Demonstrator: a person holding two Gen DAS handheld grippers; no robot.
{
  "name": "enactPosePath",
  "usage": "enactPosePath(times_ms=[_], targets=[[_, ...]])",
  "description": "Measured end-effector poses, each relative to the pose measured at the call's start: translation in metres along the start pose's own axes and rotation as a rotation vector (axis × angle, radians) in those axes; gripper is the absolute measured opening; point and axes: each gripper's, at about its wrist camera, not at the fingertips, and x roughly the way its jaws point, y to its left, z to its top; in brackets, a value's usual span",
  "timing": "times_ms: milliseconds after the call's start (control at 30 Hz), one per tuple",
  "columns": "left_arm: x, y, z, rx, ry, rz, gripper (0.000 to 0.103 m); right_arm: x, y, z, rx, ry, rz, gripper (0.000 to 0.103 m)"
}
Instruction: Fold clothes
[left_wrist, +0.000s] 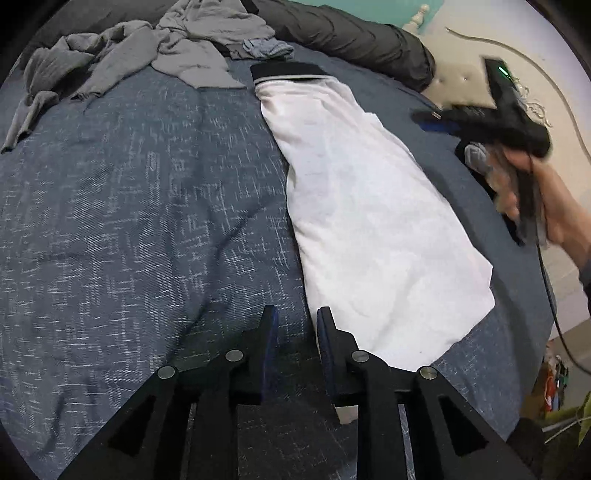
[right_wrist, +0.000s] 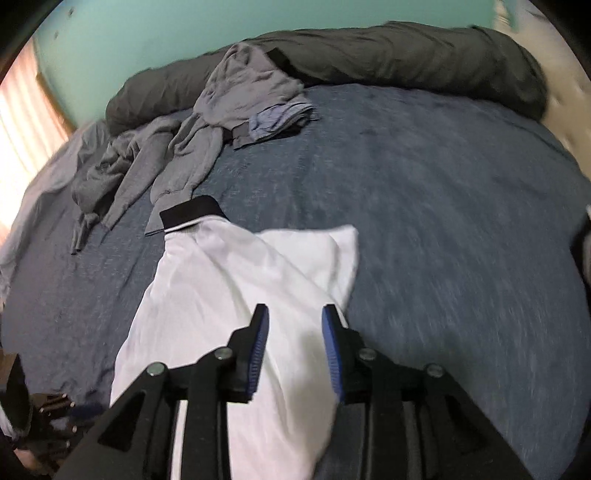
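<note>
both grippers, left gripper and right gripper, hang part open and empty above the white shirt, apparently released after a fold.

Bed covered with a blue flecked bedspread. Directly on it: a white garment with a black collar, folded lengthwise and lying flat; a loose heap of grey clothes at the far side; a dark grey rolled duvet along the far edge
</note>
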Motion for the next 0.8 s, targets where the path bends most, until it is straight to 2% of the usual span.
enactPosePath(times_ms=[100, 200, 333, 400, 500, 700, 800], targets=[[0.010, -0.003, -0.002, 0.026, 0.024, 0.018, 0.025, 0.027, 0.009, 0.013, -0.055, 0.043, -0.032, 0.036], [0.014, -0.006, -0.003, 0.047, 0.035, 0.030, 0.026, 0.041, 0.010, 0.020, -0.082, 0.043, -0.040, 0.034], [0.014, -0.005, -0.001, 0.042, 0.036, 0.020, 0.027, 0.057, 0.006, 0.022, -0.103, 0.073, -0.032, 0.021], [0.015, -0.003, -0.001, 0.036, 0.037, 0.015, 0.027, 0.060, 0.006, 0.021, -0.113, 0.077, -0.022, 0.010], [0.016, -0.003, -0.001, 0.037, 0.039, 0.014, 0.027, 0.061, 0.003, 0.022, -0.106, 0.071, -0.023, 0.001], [0.018, -0.004, -0.002, 0.056, 0.044, 0.036, 0.027, 0.055, -0.006, 0.035, -0.066, 0.007, -0.084, 0.001], [0.021, -0.004, -0.003, 0.059, 0.050, 0.042, 0.027, 0.062, -0.013, 0.042, -0.032, 0.025, -0.139, 0.001]])
